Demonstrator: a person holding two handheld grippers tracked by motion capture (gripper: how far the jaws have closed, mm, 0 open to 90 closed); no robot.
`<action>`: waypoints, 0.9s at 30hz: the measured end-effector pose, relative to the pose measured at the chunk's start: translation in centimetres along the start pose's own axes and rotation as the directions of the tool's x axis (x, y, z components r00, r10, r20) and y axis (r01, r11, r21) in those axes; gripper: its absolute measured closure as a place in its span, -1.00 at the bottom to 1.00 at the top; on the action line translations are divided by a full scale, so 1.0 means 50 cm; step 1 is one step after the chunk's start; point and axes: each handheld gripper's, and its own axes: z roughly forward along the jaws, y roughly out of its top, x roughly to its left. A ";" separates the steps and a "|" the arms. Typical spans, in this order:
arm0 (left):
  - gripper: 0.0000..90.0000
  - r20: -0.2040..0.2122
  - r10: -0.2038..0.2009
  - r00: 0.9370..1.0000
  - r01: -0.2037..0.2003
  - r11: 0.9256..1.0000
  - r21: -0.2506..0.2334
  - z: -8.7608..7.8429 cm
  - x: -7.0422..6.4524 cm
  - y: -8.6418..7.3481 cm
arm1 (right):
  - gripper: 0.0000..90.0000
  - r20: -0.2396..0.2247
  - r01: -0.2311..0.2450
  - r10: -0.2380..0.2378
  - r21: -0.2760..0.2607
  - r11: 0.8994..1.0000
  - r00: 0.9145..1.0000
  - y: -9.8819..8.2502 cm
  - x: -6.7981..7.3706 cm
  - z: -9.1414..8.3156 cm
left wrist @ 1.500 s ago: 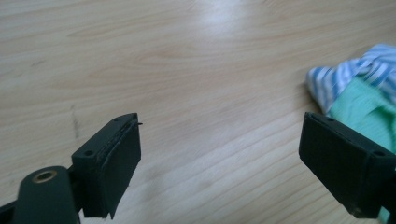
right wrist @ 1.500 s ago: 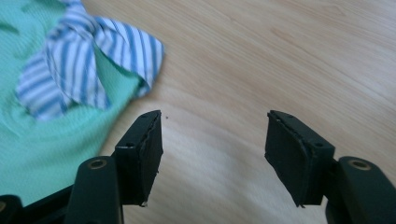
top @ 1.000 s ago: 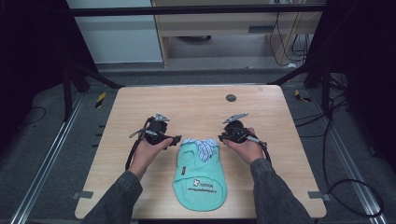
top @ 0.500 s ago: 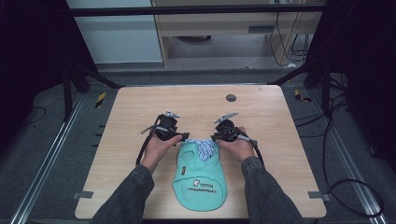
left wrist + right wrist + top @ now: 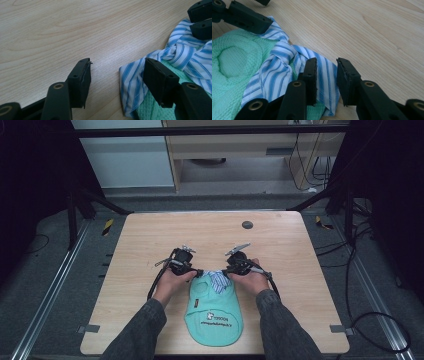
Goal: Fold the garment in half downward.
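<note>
Dark grey sleeves cover both forearms. The left claw (image 5: 198, 272) and right claw (image 5: 226, 270) are black, with round brass-coloured rivets and trailing black cables.

A light wooden table (image 5: 150, 245) is carrying a mint-green garment (image 5: 215, 312) with a blue-striped collar (image 5: 217, 280), which is lying flat near the middle of the near edge. A small dark round disc (image 5: 247, 224) is sitting close to the far edge, right of centre.

L gripper (image 5: 199, 271) jaws closing, R gripper (image 5: 226, 269) jaws opening; both low.
</note>
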 end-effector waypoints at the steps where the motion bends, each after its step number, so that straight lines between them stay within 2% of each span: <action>1: -0.13 0.002 0.002 1.000 -0.002 1.000 0.002 0.001 0.000 -0.001 | 0.51 -0.002 -0.002 0.002 -0.002 1.000 1.000 0.000 0.000 0.001; 4: -0.13 -0.001 0.003 1.000 -0.003 1.000 -0.002 0.002 0.000 -0.002 | 0.47 0.002 0.002 -0.002 -0.001 1.000 1.000 0.000 0.000 0.001; 6: -0.11 -0.001 0.009 1.000 -0.009 1.000 -0.005 0.002 -0.002 -0.004 | 0.36 0.007 -0.003 0.003 0.008 1.000 1.000 -0.002 -0.002 0.004; 9: 0.01 0.001 0.021 1.000 -0.021 1.000 -0.005 0.000 -0.005 -0.005 | 0.29 0.019 -0.006 0.006 0.009 1.000 1.000 -0.004 -0.001 0.006; 11: 0.15 0.006 0.045 0.999 -0.045 0.999 -0.008 0.000 -0.013 -0.007 | 0.23 0.036 0.007 -0.007 0.011 1.000 0.999 -0.006 0.000 0.006; 12: 0.22 0.014 0.052 0.999 -0.052 0.999 -0.007 0.000 -0.016 -0.008 | 0.23 0.035 -0.002 0.002 0.014 1.000 0.999 -0.006 0.001 0.006; 14: 0.36 0.033 0.058 0.998 -0.057 0.998 -0.011 0.000 -0.020 -0.009 | 0.28 0.032 0.007 -0.007 0.016 1.000 0.999 -0.007 0.002 0.006; 15: 0.49 0.040 0.059 0.997 -0.058 0.998 -0.012 0.000 -0.021 -0.010 | 0.36 0.025 0.014 -0.014 0.018 1.000 1.000 -0.007 0.004 0.005; 19: 0.68 0.063 0.062 0.996 -0.061 0.998 -0.019 0.000 -0.024 -0.013 | 0.69 0.003 0.029 -0.029 0.035 0.999 1.000 -0.004 0.011 0.004; 20: 0.74 0.063 0.062 0.996 -0.061 0.998 -0.019 0.000 -0.024 -0.013 | 0.69 0.003 0.029 -0.029 0.035 0.999 1.000 -0.004 0.011 0.004; 21: 0.78 0.068 0.063 0.996 -0.062 0.998 -0.024 -0.001 -0.025 -0.014 | 0.80 -0.013 0.027 -0.027 0.039 0.999 1.000 -0.002 0.013 0.005; 27: 0.88 0.069 0.085 0.994 -0.083 0.996 -0.032 -0.014 -0.025 -0.009 | 0.85 -0.022 0.038 -0.037 0.025 0.999 0.999 0.001 0.014 -0.007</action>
